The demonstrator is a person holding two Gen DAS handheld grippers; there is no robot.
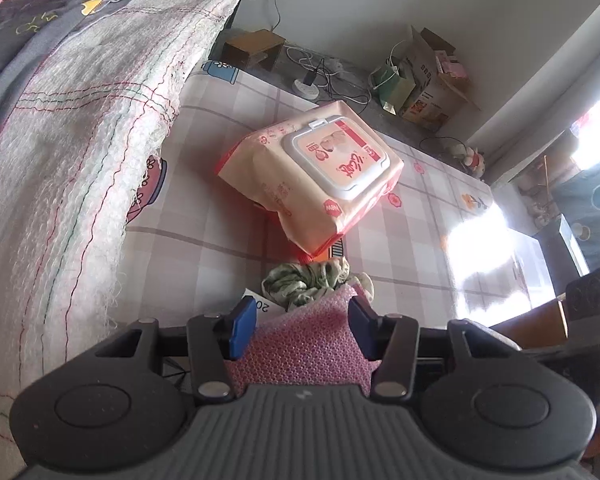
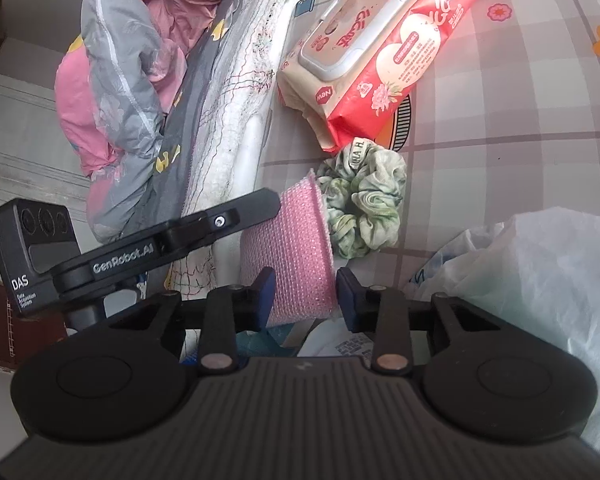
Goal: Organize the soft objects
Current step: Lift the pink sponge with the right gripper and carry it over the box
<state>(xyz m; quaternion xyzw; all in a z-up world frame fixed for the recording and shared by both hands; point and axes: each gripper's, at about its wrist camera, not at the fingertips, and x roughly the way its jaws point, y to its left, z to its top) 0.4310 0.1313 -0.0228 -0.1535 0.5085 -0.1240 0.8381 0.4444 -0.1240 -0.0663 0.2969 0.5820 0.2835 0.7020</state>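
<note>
A pink knitted sponge cloth [image 1: 304, 340] is bent between the blue pads of my left gripper [image 1: 302, 326], which is shut on it. In the right wrist view the same pink cloth [image 2: 296, 248] sits between the pads of my right gripper [image 2: 304, 294], which is also shut on it, and the left gripper's finger [image 2: 204, 228] reaches in from the left. A green-and-white scrunchie [image 2: 362, 204] lies just beyond the cloth; it shows in the left wrist view [image 1: 304, 280] too. A pack of wet wipes [image 1: 316, 172], [image 2: 376, 48] lies behind it on the checked sheet.
A folded white blanket [image 1: 80, 140] and a grey-pink quilt [image 2: 124, 92] lie to the left. A white plastic bag [image 2: 540, 280] is at the right. Cardboard boxes [image 1: 432, 80], cables and a power strip [image 1: 308, 88] sit on the floor beyond the bed edge.
</note>
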